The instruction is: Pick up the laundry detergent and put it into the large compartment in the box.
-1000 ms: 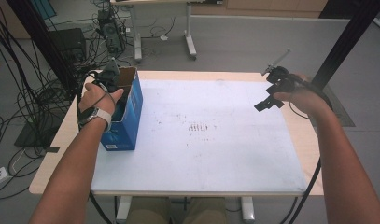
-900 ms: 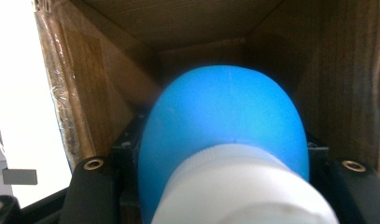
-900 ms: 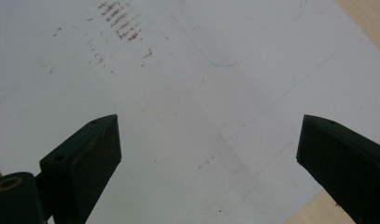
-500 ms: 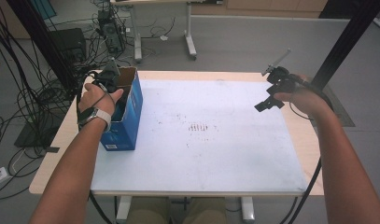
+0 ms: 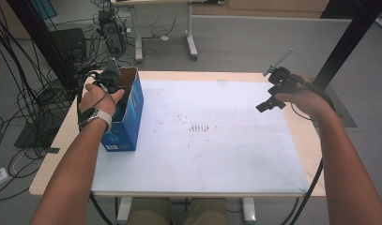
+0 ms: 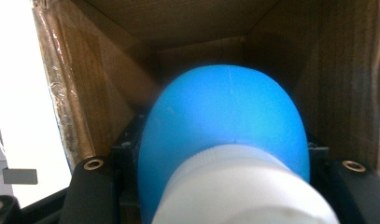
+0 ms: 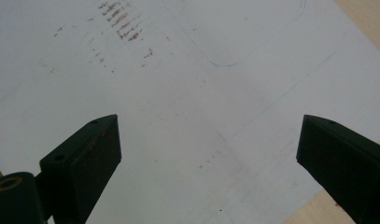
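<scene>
A blue bottle (image 6: 220,116) with a white ribbed cap (image 6: 239,186) sits between the jaws of my left gripper (image 6: 220,161), which is shut on it. The bottle hangs inside an open cardboard box (image 6: 197,28) with brown inner walls. From above, the box (image 5: 127,119) is blue outside and stands at the table's left edge, with my left gripper (image 5: 112,80) reaching into its open top. My right gripper (image 5: 269,104) hovers over the right side of the white mat (image 5: 202,154). Its jaws are wide open with nothing between them (image 7: 208,140).
The white mat (image 7: 187,93) carries brown smudges (image 5: 200,127) near its middle and a faint pen outline (image 7: 234,60). A wooden table edge (image 5: 315,154) shows to the right of the mat. Cables and stands (image 5: 34,93) crowd the floor at the left.
</scene>
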{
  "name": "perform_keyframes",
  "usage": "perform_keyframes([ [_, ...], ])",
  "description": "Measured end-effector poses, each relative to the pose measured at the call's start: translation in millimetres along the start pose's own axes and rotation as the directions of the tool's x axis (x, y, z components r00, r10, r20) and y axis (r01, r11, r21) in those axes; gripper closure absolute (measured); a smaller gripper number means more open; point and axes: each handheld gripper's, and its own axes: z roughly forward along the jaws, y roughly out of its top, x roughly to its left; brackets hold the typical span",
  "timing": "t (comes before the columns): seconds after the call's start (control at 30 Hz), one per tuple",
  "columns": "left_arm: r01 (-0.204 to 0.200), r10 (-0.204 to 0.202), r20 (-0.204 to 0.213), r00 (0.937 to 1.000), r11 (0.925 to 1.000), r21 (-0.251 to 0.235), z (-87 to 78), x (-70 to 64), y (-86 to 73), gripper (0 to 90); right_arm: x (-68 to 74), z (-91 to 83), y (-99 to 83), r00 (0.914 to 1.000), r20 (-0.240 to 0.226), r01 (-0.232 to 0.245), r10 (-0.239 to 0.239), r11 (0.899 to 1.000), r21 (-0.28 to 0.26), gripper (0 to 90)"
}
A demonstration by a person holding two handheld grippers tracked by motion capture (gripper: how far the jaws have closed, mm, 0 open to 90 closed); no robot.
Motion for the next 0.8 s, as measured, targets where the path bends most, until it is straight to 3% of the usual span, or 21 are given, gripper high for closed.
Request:
perform_keyframes([
  [0.8, -0.002, 0.002, -0.003, 1.0, 1.0, 0.008, -0.4, -1.0, -0.7, 38.0, 1.3, -0.8, -0.5, 1.0, 0.002, 0.003, -0.003, 1.0, -0.002, 6.5],
])
